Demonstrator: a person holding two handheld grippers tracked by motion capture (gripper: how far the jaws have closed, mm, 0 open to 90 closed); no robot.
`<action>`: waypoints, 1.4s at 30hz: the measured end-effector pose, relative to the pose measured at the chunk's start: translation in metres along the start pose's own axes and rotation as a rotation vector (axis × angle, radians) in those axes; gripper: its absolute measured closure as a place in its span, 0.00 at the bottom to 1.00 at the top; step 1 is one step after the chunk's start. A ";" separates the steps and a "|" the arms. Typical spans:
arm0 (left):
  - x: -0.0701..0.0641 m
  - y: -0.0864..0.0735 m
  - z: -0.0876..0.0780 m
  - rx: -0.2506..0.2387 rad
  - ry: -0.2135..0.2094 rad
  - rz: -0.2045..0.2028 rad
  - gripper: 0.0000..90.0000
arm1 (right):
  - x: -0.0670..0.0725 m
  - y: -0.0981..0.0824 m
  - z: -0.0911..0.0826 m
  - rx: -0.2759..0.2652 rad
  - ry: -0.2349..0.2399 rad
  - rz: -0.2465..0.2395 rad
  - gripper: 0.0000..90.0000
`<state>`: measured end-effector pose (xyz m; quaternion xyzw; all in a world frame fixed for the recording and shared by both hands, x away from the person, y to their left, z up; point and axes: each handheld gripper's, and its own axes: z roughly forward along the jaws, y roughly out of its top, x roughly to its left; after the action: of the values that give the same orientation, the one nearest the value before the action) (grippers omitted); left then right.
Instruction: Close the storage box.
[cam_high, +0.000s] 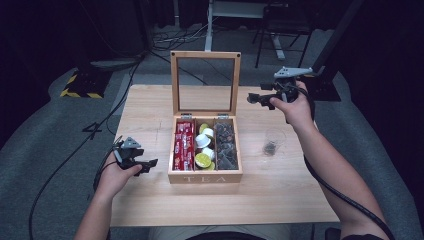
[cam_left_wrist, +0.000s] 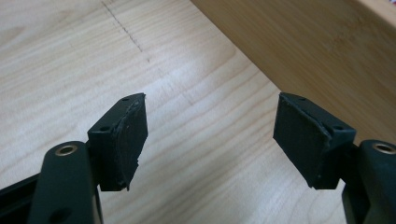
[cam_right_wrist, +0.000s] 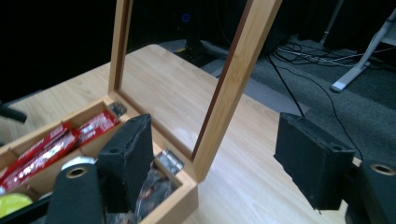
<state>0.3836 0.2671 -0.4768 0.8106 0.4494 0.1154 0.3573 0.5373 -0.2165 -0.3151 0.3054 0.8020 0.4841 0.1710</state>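
A wooden tea box (cam_high: 205, 176) stands mid-table with its glass-paned lid (cam_high: 205, 82) upright. It has three compartments: red sachets (cam_high: 184, 145) on the left, white and yellow-green capsules (cam_high: 204, 147) in the middle, dark packets (cam_high: 226, 145) on the right. My left gripper (cam_high: 150, 164) is open with nothing between its jaws, low over the table just left of the box's side wall (cam_left_wrist: 317, 51). My right gripper (cam_high: 251, 98) is open too, held above the table to the right of the lid's frame (cam_right_wrist: 233, 88), with the box's back corner (cam_right_wrist: 182, 196) below it.
A clear glass (cam_high: 272, 142) with something dark at its bottom stands on the table (cam_high: 280, 195) right of the box. Cables trail off both grippers. The floor around holds cables (cam_high: 175, 40), stand legs and a yellow-black striped base (cam_high: 80, 87).
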 end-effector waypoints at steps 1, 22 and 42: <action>-0.001 -0.002 -0.001 0.004 -0.001 -0.004 0.30 | -0.002 0.002 0.004 -0.001 0.002 0.005 0.32; -0.009 -0.031 -0.008 0.023 0.009 -0.043 0.30 | -0.035 0.025 0.077 0.029 0.038 0.040 0.51; -0.005 -0.026 -0.006 0.019 0.006 -0.031 0.30 | -0.025 0.039 0.077 0.040 0.006 0.008 0.73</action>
<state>0.3607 0.2745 -0.4899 0.8066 0.4639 0.1079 0.3499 0.6127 -0.1681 -0.3178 0.3106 0.8107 0.4697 0.1603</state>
